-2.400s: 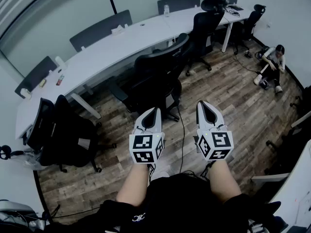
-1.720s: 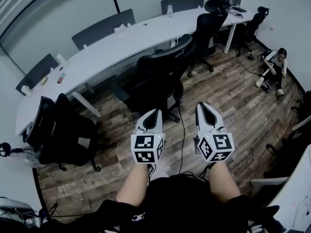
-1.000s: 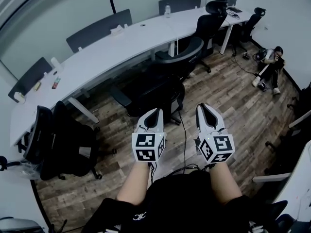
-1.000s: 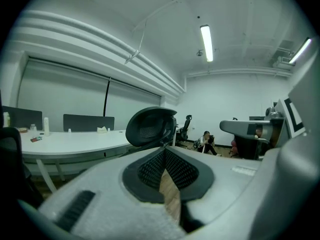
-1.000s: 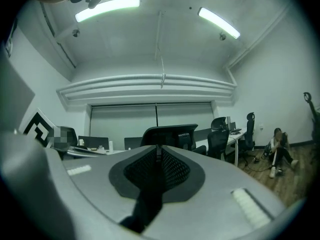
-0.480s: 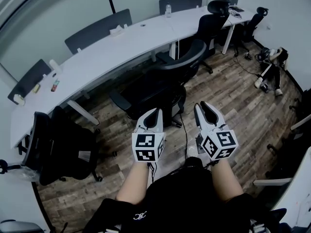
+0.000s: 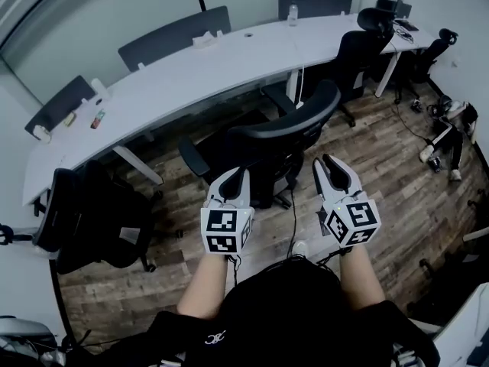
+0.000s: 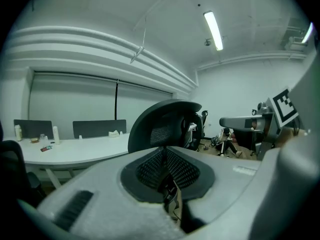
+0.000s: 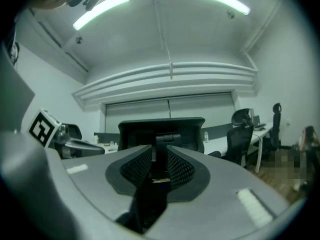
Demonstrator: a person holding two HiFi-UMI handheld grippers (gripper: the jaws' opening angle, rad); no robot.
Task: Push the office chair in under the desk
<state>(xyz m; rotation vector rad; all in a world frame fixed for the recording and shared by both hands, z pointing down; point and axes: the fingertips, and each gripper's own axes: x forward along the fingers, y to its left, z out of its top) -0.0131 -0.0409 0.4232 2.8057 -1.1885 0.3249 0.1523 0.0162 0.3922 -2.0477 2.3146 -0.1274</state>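
Observation:
A black office chair (image 7: 276,145) stands on the wood floor with its curved back toward me, a little way out from the long white curved desk (image 7: 191,71). My left gripper (image 7: 235,176) is shut and empty, just short of the backrest's left side. My right gripper (image 7: 331,162) hovers by the backrest's right edge, its jaws a little apart with nothing between them. The chair's back (image 8: 167,124) fills the middle of the left gripper view beyond the closed left gripper (image 8: 164,156). In the right gripper view the chair's back (image 9: 135,131) stands straight ahead of the right gripper (image 9: 159,164).
Another black chair (image 7: 95,220) stands at the left and a further one (image 7: 359,52) at the desk's right end. A person (image 7: 451,132) sits on the floor at far right. A cable (image 7: 293,220) runs along the floor under the chair. A bottle (image 7: 293,12) stands on the desk.
The chair's back has come much closer to both grippers and turned to face me. My right gripper's jaws have parted slightly and that gripper has tilted.

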